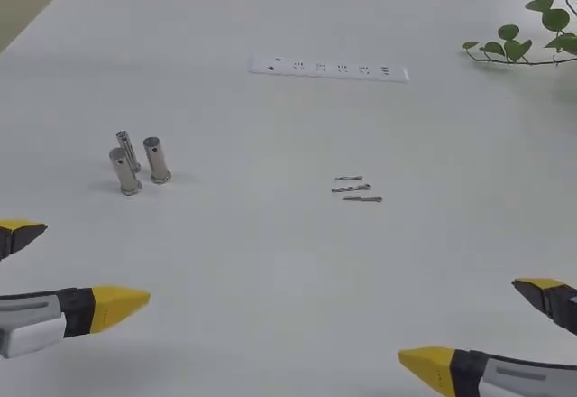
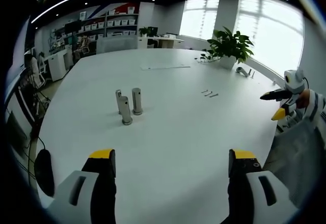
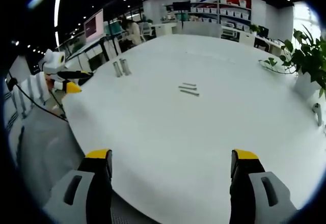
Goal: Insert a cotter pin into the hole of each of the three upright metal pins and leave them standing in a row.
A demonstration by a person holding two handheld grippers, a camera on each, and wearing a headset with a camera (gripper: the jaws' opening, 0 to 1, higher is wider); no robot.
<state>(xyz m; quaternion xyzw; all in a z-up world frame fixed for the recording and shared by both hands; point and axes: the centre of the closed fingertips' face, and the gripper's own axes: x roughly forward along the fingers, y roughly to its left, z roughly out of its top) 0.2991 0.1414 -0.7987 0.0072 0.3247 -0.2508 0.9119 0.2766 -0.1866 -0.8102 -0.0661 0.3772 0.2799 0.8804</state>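
Three upright metal pins point(image 1: 137, 162) stand in a tight cluster on the white table at the left; the same metal pins point(image 2: 128, 103) lie ahead of my left gripper and show far off as metal pins point(image 3: 121, 68) in the right gripper view. Three small cotter pins point(image 1: 357, 189) lie side by side near the table's middle, seen also as cotter pins point(image 2: 209, 93) and cotter pins point(image 3: 189, 89). My left gripper point(image 1: 50, 271) hovers open at the near left, nothing between its yellow tips. My right gripper point(image 1: 491, 329) hovers open at the near right, also holding nothing.
A white power strip point(image 1: 328, 69) lies flat at the back of the table. A potted plant point(image 1: 534, 32) trails leaves at the far right corner. Shelves and desks stand beyond the table in the gripper views.
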